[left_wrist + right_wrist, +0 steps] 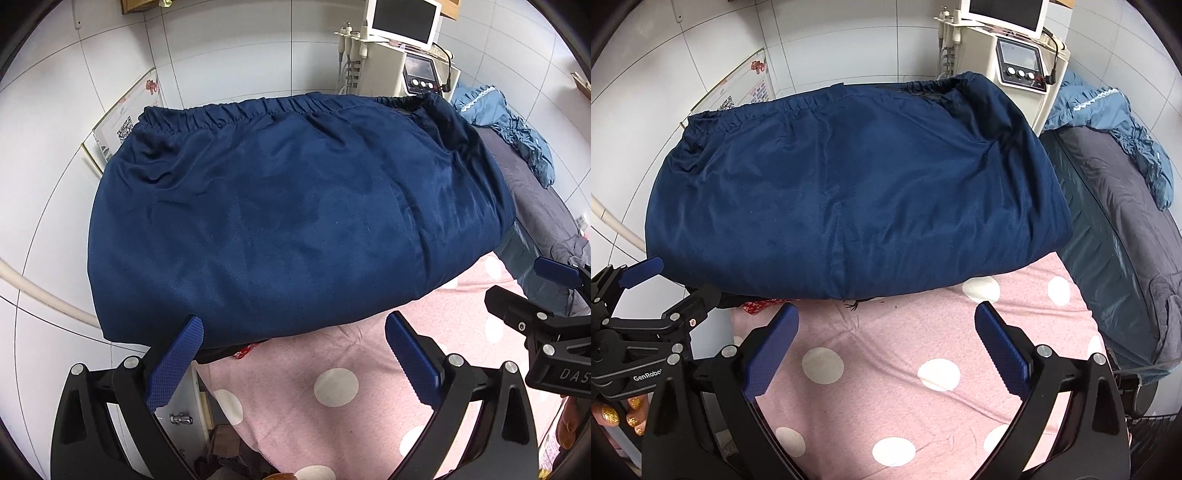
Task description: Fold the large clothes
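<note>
A dark blue garment with an elastic waistband at its far edge lies folded on the far half of a pink polka-dot surface; it also shows in the right wrist view. My left gripper is open and empty, just short of the garment's near edge. My right gripper is open and empty, just short of the same edge. The right gripper shows at the right of the left wrist view, and the left gripper at the left of the right wrist view.
A white machine with a screen stands behind the garment. A dark grey bed with a light blue cloth lies to the right. White tiled walls surround the left; a small red item peeks from under the garment.
</note>
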`<act>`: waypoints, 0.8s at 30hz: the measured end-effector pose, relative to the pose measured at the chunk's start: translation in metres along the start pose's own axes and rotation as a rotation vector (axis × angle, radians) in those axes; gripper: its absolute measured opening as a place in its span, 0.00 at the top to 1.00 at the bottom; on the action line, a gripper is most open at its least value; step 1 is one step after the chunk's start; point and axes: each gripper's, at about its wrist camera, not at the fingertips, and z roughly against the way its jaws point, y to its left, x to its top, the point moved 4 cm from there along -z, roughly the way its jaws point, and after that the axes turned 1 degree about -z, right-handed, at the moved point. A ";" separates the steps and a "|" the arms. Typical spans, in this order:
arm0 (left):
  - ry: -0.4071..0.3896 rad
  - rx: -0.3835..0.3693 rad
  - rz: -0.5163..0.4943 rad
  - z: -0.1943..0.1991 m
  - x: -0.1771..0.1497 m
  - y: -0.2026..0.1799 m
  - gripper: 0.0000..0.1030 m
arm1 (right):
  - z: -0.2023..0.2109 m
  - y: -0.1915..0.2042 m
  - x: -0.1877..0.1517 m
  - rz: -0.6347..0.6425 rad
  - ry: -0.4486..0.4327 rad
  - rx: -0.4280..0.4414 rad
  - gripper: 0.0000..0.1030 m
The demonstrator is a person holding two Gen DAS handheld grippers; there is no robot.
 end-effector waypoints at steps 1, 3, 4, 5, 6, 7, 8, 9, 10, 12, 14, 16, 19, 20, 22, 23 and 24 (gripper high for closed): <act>0.005 -0.001 0.001 -0.001 0.000 0.001 0.06 | 0.000 0.002 0.000 0.005 0.001 0.001 0.08; 0.011 0.005 0.002 -0.001 -0.001 0.002 0.06 | -0.001 0.004 0.001 0.012 0.001 -0.002 0.08; 0.011 0.009 0.001 0.000 -0.002 0.002 0.06 | -0.001 0.005 0.001 0.014 0.001 -0.003 0.08; 0.011 0.015 -0.003 0.000 -0.002 0.002 0.06 | -0.001 0.005 0.001 0.014 0.002 -0.004 0.08; 0.012 0.022 -0.008 0.000 -0.003 0.002 0.06 | -0.001 0.005 0.001 0.012 0.002 -0.003 0.08; 0.013 0.029 -0.014 -0.001 -0.003 0.002 0.06 | -0.001 0.005 0.001 0.011 0.004 -0.002 0.08; 0.014 0.033 -0.016 -0.001 -0.004 0.002 0.06 | -0.002 0.006 0.001 0.012 0.007 -0.002 0.08; 0.015 0.035 -0.018 -0.002 -0.004 0.002 0.06 | -0.002 0.007 0.001 0.014 0.008 -0.004 0.08; 0.016 0.037 -0.019 -0.002 -0.004 0.002 0.06 | -0.003 0.007 0.001 0.016 0.010 -0.006 0.08; 0.021 0.037 -0.020 -0.002 -0.005 0.002 0.06 | -0.004 0.008 0.001 0.019 0.012 -0.007 0.08; 0.023 0.035 -0.020 -0.002 -0.004 0.003 0.06 | -0.004 0.009 0.000 0.022 0.014 -0.006 0.08; 0.022 0.038 -0.020 -0.002 -0.005 0.003 0.06 | -0.004 0.010 0.001 0.024 0.014 -0.007 0.08; 0.022 0.041 -0.020 -0.002 -0.005 0.003 0.06 | -0.004 0.012 0.001 0.032 0.014 -0.011 0.08; 0.023 0.043 -0.021 -0.002 -0.005 0.003 0.06 | -0.004 0.012 0.001 0.034 0.015 -0.012 0.08; 0.024 0.045 -0.024 -0.002 -0.006 0.003 0.06 | -0.004 0.013 0.001 0.035 0.016 -0.012 0.08; 0.024 0.047 -0.025 -0.003 -0.006 0.003 0.06 | -0.004 0.014 0.001 0.036 0.017 -0.011 0.08; 0.025 0.049 -0.024 -0.003 -0.006 0.004 0.06 | -0.004 0.015 0.001 0.038 0.018 -0.010 0.08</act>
